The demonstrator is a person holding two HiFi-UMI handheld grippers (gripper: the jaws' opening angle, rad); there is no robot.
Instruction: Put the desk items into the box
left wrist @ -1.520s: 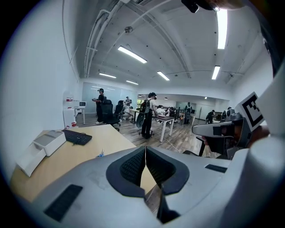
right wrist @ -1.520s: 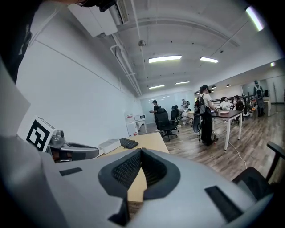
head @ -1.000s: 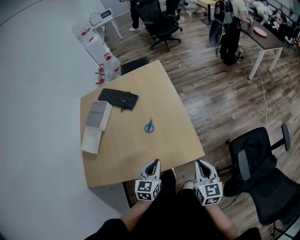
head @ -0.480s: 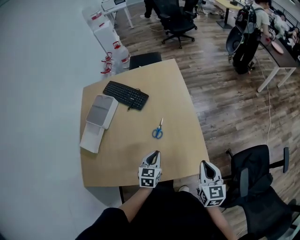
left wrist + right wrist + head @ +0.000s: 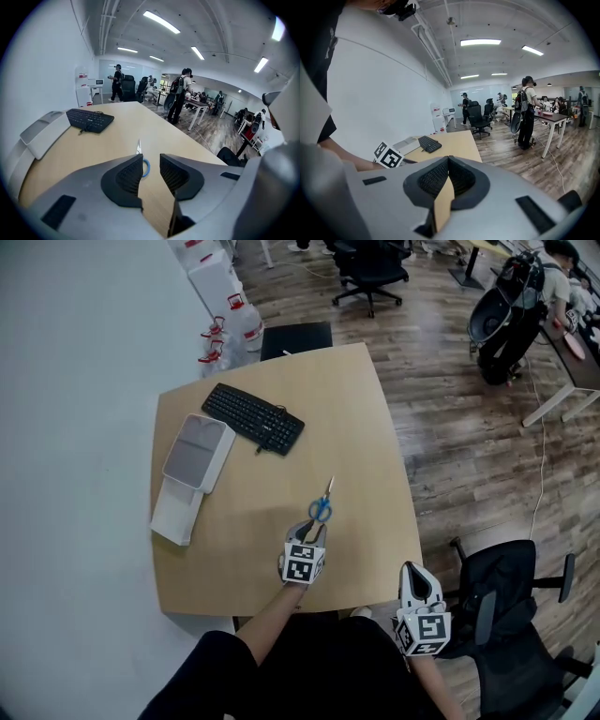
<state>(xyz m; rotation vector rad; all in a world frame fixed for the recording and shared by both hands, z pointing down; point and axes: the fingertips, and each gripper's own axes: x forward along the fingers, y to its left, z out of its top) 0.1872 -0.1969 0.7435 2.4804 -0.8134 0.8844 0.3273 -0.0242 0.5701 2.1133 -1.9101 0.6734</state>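
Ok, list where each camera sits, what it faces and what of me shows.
Head view: on the person's head, steeply down at the desk; shows left arm, left tongs, right tongs.
Left gripper view: on the left tongs, along its open jaws toward the scissors.
Right gripper view: on the right tongs, jaws shut, across the desk; left arm shows.
All three share the keyboard.

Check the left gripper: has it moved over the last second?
Yes. The left gripper has gone forward from the near edge of the desk to over the desktop, its open jaws now just short of the scissors.
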